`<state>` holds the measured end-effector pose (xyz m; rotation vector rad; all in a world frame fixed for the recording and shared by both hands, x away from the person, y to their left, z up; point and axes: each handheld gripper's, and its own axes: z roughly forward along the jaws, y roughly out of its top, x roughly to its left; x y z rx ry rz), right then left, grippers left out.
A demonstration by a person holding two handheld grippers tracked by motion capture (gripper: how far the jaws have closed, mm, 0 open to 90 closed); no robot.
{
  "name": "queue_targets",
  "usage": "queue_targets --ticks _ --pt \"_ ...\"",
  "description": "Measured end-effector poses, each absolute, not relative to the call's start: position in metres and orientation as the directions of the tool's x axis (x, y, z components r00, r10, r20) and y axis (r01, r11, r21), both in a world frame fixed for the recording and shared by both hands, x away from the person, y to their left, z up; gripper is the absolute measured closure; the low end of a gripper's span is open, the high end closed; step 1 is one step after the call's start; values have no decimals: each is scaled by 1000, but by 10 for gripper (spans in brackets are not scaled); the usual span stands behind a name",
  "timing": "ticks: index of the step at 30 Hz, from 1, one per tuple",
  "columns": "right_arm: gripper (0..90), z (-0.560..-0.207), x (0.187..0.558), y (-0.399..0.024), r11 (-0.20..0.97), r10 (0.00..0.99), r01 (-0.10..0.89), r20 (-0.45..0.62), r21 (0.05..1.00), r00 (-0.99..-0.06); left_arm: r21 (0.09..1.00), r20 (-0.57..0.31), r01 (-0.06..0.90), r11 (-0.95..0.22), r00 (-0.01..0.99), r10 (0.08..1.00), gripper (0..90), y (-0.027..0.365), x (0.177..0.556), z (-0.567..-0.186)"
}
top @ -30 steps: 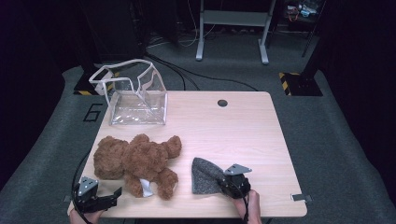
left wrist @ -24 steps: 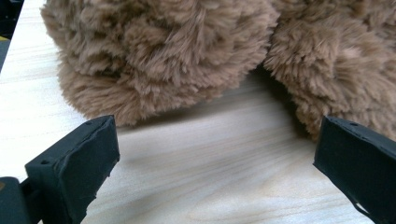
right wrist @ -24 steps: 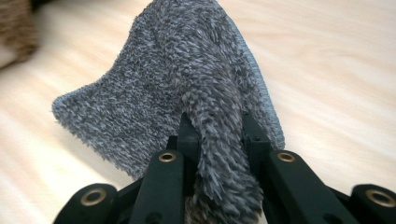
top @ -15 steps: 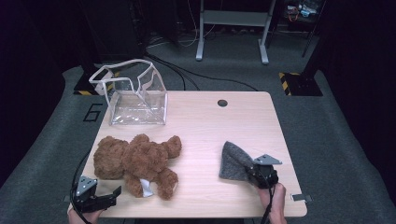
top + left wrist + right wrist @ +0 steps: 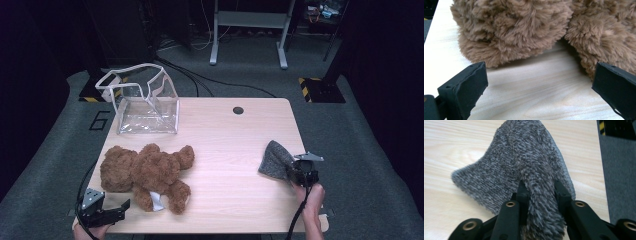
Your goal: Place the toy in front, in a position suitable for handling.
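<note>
Dark floor and cables surround a pale wooden table [image 5: 225, 145], seen whole from the high view. Near its right edge the right gripper [image 5: 294, 172] pinches a grey fuzzy cloth [image 5: 274, 160], which spreads away from the jaws toward the table's middle. The right gripper view adds the detail: 2 black jaws set narrow with a fold of that cloth [image 5: 524, 170] bunched between them; they have just been easing open a little, the fold staying pressed between the pads, and the rest lies on the wood ahead of the tips.

At the near left corner the left gripper [image 5: 117, 210] rests just short of a brown teddy bear [image 5: 147, 172]. The high view shows the bear lying flat, with a clear plastic bag [image 5: 145, 102] well beyond it. The left gripper view shows wide jaws with bare wood between them, and the bear's fur [image 5: 524, 27] just ahead of the tips, untouched.
</note>
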<state>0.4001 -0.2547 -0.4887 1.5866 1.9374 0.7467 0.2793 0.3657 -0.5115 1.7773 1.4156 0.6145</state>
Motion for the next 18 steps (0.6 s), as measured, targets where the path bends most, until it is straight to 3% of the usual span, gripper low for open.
queue_targets --ticks 2,3,4,7,10,18 --pt "588 -495 405 -253 132 990 726 -49 675 -135 805 -95 587 -83 266 959 0 366 280 -510" --pt "588 -495 405 -253 132 990 726 -49 675 -135 805 -95 587 -83 266 959 0 366 280 -510" --pt "409 -502 408 -254 113 993 738 -43 665 -114 812 -88 578 -85 265 960 0 366 280 -509" --pt "181 -504 402 -253 95 995 731 -33 676 -99 814 -93 575 -81 267 959 0 367 279 -504" --pt "131 -495 390 -251 101 993 709 -31 698 -111 821 -87 565 -83 266 960 0 368 279 -500" --pt "103 -483 366 -231 122 981 677 13 726 -192 816 -90 572 -83 266 960 0 374 285 -492"
